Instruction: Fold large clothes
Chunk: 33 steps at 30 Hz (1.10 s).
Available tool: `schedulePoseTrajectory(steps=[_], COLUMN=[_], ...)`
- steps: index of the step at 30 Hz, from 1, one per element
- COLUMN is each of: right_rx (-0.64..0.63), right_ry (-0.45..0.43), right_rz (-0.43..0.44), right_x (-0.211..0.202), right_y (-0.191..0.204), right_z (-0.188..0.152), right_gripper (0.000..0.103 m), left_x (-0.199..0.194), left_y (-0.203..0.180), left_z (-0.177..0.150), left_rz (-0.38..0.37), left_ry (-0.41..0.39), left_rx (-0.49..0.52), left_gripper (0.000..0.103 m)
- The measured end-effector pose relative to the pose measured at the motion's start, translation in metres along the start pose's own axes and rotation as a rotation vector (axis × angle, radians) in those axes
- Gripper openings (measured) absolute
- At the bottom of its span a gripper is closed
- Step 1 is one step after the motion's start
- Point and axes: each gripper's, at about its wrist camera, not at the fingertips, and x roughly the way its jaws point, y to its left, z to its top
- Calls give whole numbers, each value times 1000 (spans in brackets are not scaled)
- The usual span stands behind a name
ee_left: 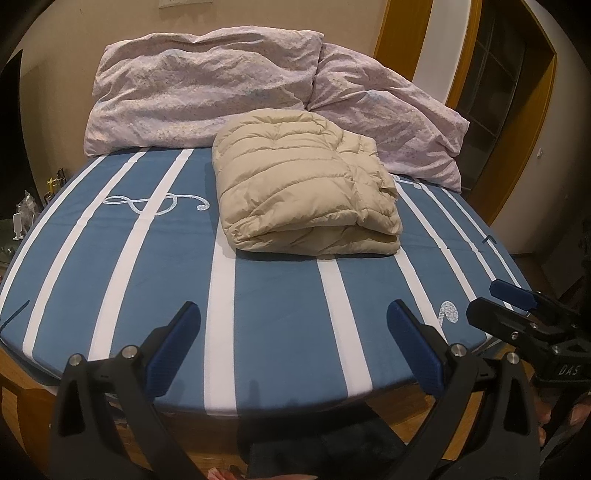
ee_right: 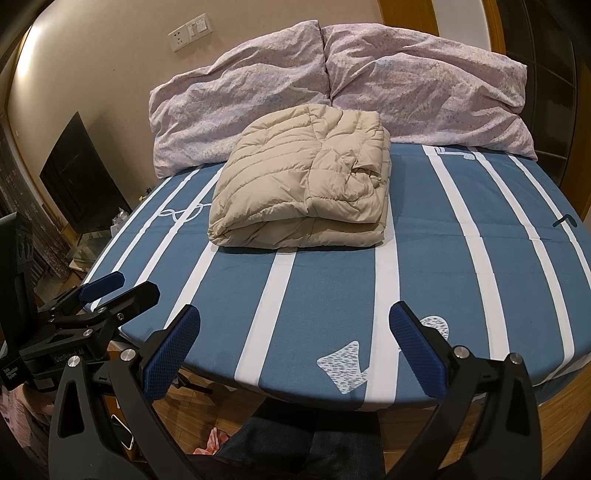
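- Quilted beige jacket [ee_left: 306,184]: puffy stitched cloth, faint sheen, soft wrinkles along the folded edge.
- Blue-and-white striped sheet [ee_left: 280,295]: matt woven cloth, stretched smooth.
- Pale lilac pillows [ee_right: 243,88]: thin printed cloth, heavily creased, matt.
- Left gripper [ee_left: 293,332]: matt black plastic arms, bright metal bolt heads, blue pads [ee_left: 413,343] with a fine gridded rubbery texture.
- Right gripper [ee_right: 294,338]: same black plastic, metal bolts, blue textured pads.
- Bed frame [ee_right: 561,410]: warm brown wood, satin finish.

Home bedroom: bed [ee_right: 424,258] with striped sheet, pillows [ee_right: 258,88], wall socket [ee_right: 179,37], wooden door frame [ee_left: 402,33].
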Motion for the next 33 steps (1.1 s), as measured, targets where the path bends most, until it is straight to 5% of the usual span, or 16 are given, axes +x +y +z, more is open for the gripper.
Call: schedulePoseTrajectory(steps=[33], right_rx=[0], right_ry=[3], right_rz=[6], right_x=[1], right_y=[-3], right_z=[1], right_gripper=[102], left_x=[4], left_y=[-4], left_z=[4], left_rz=[-30], left_ry=[10], left_rx=[-7], left_gripper=[100])
